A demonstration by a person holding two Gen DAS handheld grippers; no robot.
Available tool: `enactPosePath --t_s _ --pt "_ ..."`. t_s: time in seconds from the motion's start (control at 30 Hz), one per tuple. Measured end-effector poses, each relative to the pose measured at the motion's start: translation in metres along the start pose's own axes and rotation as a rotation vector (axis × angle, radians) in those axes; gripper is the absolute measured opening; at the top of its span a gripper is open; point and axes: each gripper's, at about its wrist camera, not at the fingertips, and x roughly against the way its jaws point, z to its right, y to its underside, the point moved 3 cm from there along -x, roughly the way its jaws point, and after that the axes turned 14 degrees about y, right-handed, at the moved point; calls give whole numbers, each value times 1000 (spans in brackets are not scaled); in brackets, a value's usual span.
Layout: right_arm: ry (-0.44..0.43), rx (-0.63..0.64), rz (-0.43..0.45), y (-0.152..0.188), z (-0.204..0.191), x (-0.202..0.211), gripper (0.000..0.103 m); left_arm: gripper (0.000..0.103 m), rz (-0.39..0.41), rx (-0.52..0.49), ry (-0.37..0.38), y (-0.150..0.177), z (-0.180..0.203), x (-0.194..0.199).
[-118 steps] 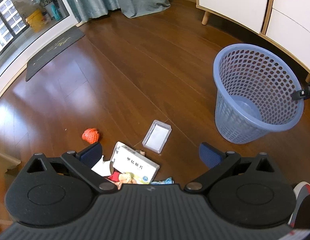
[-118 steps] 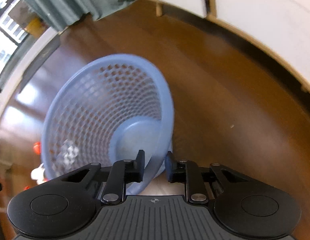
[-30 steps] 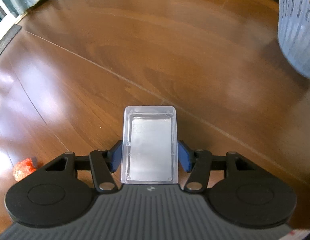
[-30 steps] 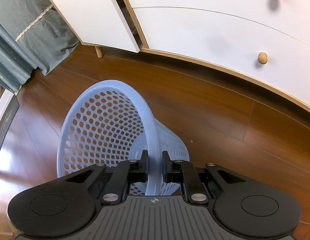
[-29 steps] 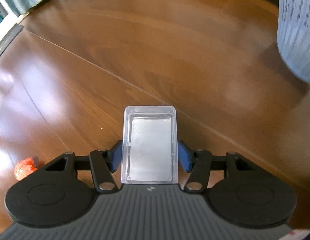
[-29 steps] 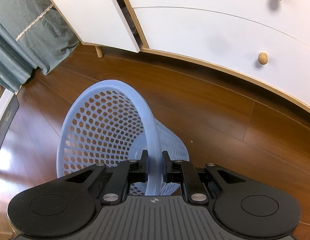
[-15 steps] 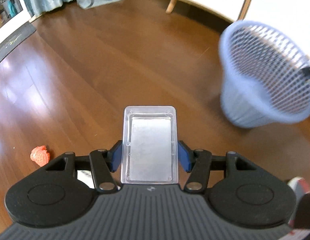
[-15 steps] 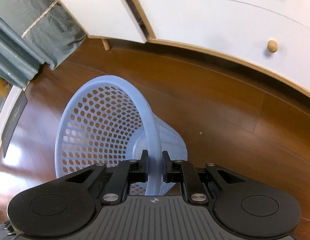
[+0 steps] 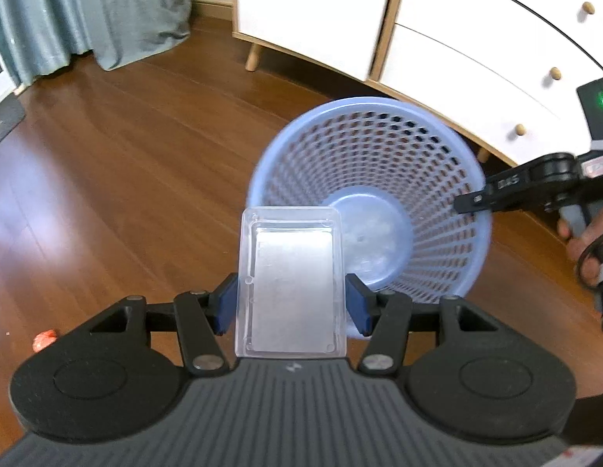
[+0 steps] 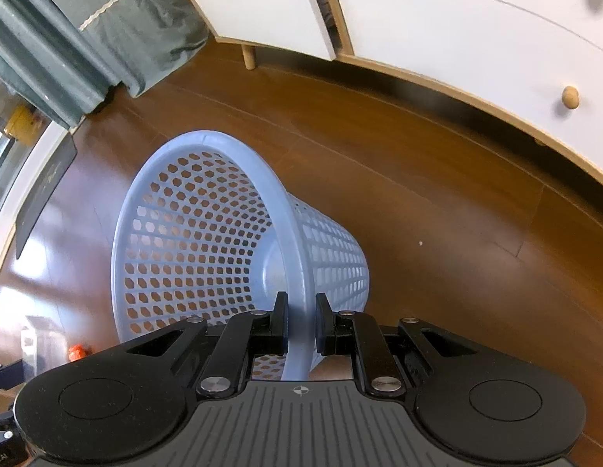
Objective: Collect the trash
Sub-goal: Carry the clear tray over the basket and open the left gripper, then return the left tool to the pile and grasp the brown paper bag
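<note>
Left gripper [image 9: 291,301] carrying clear plastic tray [image 9: 291,280], fingers [image 9: 225,305] pinching its long edges; tray held near mouth of blue basket [image 9: 379,148], not yet over opening. Right gripper [image 10: 300,323] clamped on basket rim, fingers [image 10: 280,317] either side of wall, basket tipped toward tray. Risks: smooth thin plastic likely to slip or flex out of pinch; release too early would drop tray short onto floor [image 9: 126,179]; rim grip narrow, so basket could twist or swing. Orange scrap [image 9: 44,340] left on floor
</note>
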Motion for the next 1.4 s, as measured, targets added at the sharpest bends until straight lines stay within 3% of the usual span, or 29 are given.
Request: enactPosePath --t_s 0.27,0.33,0.37,0.73,1.17,1.4 --pt "-19 5 -32 1 4 -6 9 53 -6 8 29 -30 29 -27" --pt "-21 7 -34 1 4 -6 9 70 3 1 20 -33 31 -29" --pt "-23 7 -36 3 4 -6 9 71 14 -13 10 -35 35 -29" --pt "-27 2 -39 6 7 -6 9 71 -7 -28 -20 -29 33 -29" --pt "-18 4 -35 6 6 -6 9 71 8 31 -106 2 -7 10" --pt "-13 10 -35 5 7 -8 9 71 33 145 -201 42 -67 46"
